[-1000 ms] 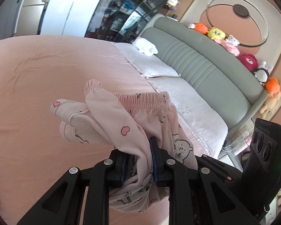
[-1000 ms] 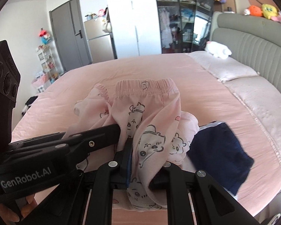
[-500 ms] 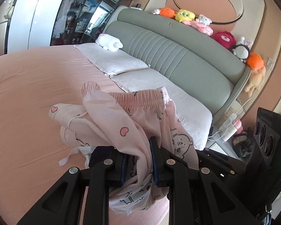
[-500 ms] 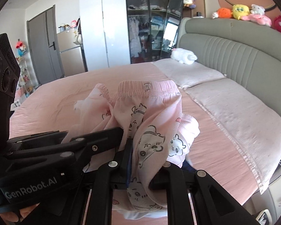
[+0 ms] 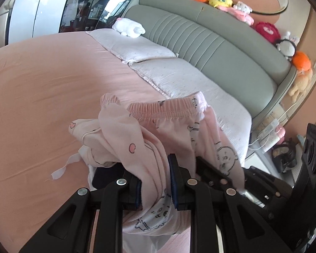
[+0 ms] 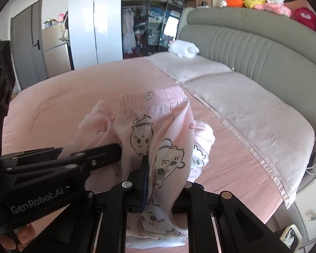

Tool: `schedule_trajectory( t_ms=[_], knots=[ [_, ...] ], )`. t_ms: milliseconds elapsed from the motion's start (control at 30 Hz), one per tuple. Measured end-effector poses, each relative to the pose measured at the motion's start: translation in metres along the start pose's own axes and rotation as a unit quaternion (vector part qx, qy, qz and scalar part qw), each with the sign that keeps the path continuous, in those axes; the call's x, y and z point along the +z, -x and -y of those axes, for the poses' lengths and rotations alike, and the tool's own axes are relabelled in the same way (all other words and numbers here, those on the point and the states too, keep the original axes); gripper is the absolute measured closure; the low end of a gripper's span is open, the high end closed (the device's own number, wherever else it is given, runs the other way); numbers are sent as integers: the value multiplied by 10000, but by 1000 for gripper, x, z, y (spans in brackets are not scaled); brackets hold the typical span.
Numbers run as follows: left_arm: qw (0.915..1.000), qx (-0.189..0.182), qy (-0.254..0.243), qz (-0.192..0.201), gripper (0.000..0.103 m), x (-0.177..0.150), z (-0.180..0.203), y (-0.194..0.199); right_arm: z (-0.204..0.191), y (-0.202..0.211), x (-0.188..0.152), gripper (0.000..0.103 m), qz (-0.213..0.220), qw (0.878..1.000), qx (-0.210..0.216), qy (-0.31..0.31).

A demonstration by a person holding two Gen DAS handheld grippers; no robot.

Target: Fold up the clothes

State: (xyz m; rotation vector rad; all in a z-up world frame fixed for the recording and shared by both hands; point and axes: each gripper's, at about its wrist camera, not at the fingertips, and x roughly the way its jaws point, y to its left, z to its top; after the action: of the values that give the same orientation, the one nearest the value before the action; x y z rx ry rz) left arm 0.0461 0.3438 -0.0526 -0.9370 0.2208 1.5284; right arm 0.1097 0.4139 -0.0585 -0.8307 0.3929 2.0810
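Note:
Folded pink pyjama trousers (image 5: pixel 158 139) with cartoon prints and an elastic waistband hang above the pink bed. My left gripper (image 5: pixel 154 181) is shut on one side of the bundle. My right gripper (image 6: pixel 164 181) is shut on the other side of the same trousers (image 6: pixel 158 135). The two grippers sit close together; the left one (image 6: pixel 103 158) shows at the left of the right wrist view. A dark navy garment (image 5: pixel 109 174) peeks out under the bundle, mostly hidden.
The pink bed sheet (image 5: pixel 42 88) spreads to the left. Two pale pillows (image 6: pixel 248 113) and a grey padded headboard (image 5: pixel 221 42) with plush toys lie to the right. A white plush (image 6: pixel 183 49) rests on the far pillow. Wardrobes and a door stand behind.
Both grippers have carried the trousers toward the pillow side of the bed, swinging the view toward the headboard. The navy garment has slid almost out of sight beneath the bundle.

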Motion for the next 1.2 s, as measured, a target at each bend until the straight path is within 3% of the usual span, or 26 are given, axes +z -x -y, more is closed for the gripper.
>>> schedule_trajectory(
  t_ms=[167,333,433,500,533,567,600,733,900,1067,1200],
  knots=[
    [9993,349,-35,-141,84,-7,-15,-8,21,-11,-11,90,-232,9989,81,-389],
    [9988,384,279,-132,78,-13,-32,-5,31,-20,-20,86,-396,9973,117,-600],
    [9978,523,418,3,64,-15,-38,4,37,-22,-25,74,-453,9960,84,-770],
    [9970,567,496,204,35,-14,-38,16,42,-17,-26,58,-426,9949,-9,-918],
    [9968,556,504,273,25,-13,-37,22,44,-13,-27,51,-402,9943,-73,-980],
    [9966,545,511,342,17,-12,-36,28,47,-8,-26,32,-363,9939,-127,-1034],
    [9964,534,519,411,17,-11,-35,35,50,-3,-25,18,-291,9934,-190,-1092],
    [9949,490,548,687,16,-7,-30,60,56,29,-22,17,103,9916,-388,-1226],
    [9938,457,493,887,16,-7,-22,84,39,54,-18,16,72,9949,-166,-991],
    [9919,734,300,994,16,-17,-9,98,13,77,-16,16,12,9979,-25,-641],
    [9937,585,170,939,16,-30,1,110,0,100,-18,16,42,9984,49,-565]
  ],
)
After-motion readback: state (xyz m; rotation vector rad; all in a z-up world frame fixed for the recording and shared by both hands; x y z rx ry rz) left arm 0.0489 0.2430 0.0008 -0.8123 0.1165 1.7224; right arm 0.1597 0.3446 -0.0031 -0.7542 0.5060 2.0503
